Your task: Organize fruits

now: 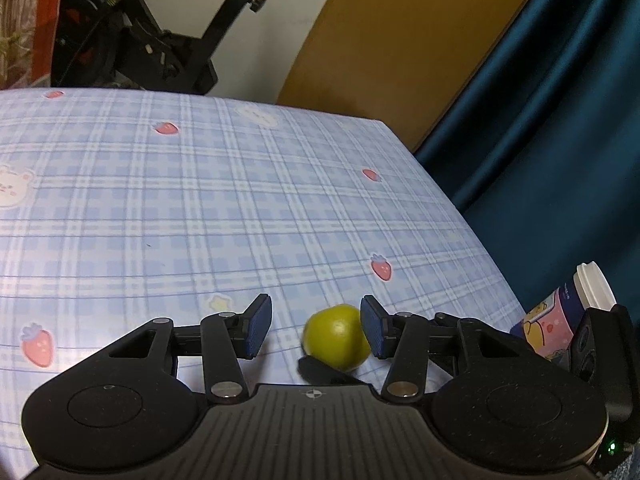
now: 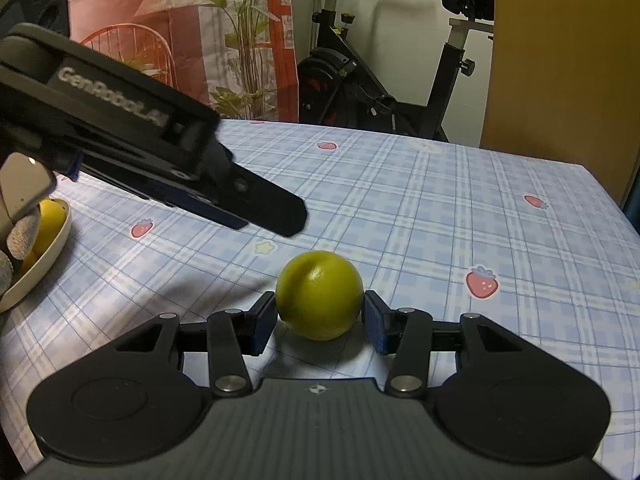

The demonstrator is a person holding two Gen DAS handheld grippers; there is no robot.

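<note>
Far left in the right wrist view: cream bowl (image 2: 48,258) at the table's edge, yellow fruit (image 2: 50,220) inside, partly hidden by a gloved hand (image 2: 18,236). Next, the left gripper (image 1: 316,326), jaws spread wide, nothing between its pads; seen from the right it slants down over the checked tablecloth (image 2: 440,208). Centre: green fruit (image 2: 320,294) on the cloth, right gripper (image 2: 320,322) pads against both its sides, clamped on it. In the left view that fruit (image 1: 336,336) sits just beside the right pad. Far right: cartoon-printed cup (image 1: 560,316) with white lid.
</note>
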